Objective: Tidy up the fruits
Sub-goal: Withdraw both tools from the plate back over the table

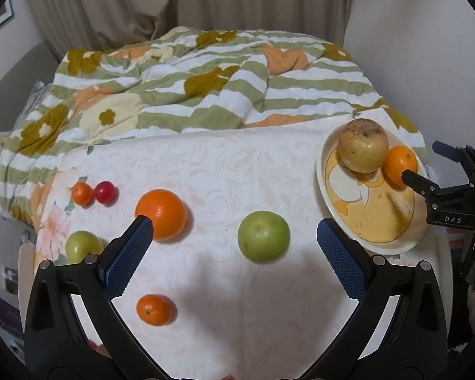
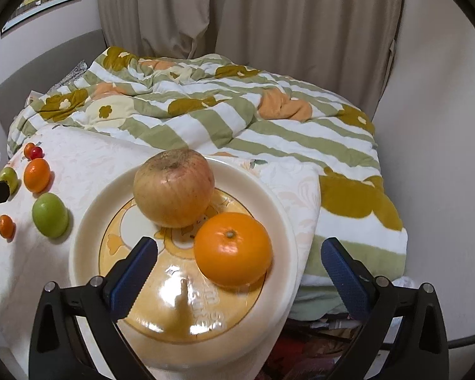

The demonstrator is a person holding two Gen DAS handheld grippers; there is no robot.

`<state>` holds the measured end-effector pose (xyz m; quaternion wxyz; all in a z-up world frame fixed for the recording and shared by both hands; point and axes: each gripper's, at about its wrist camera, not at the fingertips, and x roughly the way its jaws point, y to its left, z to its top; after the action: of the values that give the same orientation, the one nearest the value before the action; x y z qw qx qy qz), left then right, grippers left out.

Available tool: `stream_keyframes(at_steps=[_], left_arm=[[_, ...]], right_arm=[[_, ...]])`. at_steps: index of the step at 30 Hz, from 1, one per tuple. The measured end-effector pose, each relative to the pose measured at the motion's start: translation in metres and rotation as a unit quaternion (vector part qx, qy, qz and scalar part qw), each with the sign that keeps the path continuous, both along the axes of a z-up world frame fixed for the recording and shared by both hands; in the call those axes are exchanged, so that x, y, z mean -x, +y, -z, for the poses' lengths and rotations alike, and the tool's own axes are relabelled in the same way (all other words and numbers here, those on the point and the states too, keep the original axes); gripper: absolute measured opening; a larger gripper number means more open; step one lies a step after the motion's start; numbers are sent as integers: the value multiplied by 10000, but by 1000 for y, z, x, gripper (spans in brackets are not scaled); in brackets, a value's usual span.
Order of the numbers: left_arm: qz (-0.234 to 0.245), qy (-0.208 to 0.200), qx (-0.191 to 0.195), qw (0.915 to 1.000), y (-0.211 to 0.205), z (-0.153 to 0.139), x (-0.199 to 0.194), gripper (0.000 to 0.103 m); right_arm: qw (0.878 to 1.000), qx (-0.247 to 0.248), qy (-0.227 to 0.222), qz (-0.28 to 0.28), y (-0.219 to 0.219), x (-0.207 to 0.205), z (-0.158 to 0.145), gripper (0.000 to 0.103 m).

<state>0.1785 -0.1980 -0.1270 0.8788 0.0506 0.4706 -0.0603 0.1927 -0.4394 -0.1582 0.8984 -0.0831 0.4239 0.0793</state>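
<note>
Plate (image 2: 79, 253) at table's right edge carries apple (image 2: 173, 188) plus orange (image 2: 233, 248); we see right gripper (image 2: 239, 266) and left gripper (image 1: 234, 237) spread wide, empty.

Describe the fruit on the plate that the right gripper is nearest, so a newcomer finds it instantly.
Find the cream plate with a yellow cartoon print at the white cloth's edge. Two fruits sit on it, touching. The target is the smooth, bright orange mandarin, smaller and glossier than the dull yellowish-red apple behind it.
</note>
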Motion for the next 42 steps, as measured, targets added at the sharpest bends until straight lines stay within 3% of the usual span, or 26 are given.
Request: stream_keyframes(at_steps=[14,24,33,42], left_arm=[[-132,-508,175,9985,18,-66,56,103],[-280,-834,376,9954,92,-103,99,103],[-226,-851,430,9952,194,-111,122,103],[168,-538,494,9972,273,-87,130,103]], right_arm=[[9992,-269,-52,291,-2,48,-76,103],[9972,-384,-277,582,47,95,-128,103],[9931,-619,-252,963,122,126,-131,103],[9895,-678,-101,1272,197,151,-112,103]])
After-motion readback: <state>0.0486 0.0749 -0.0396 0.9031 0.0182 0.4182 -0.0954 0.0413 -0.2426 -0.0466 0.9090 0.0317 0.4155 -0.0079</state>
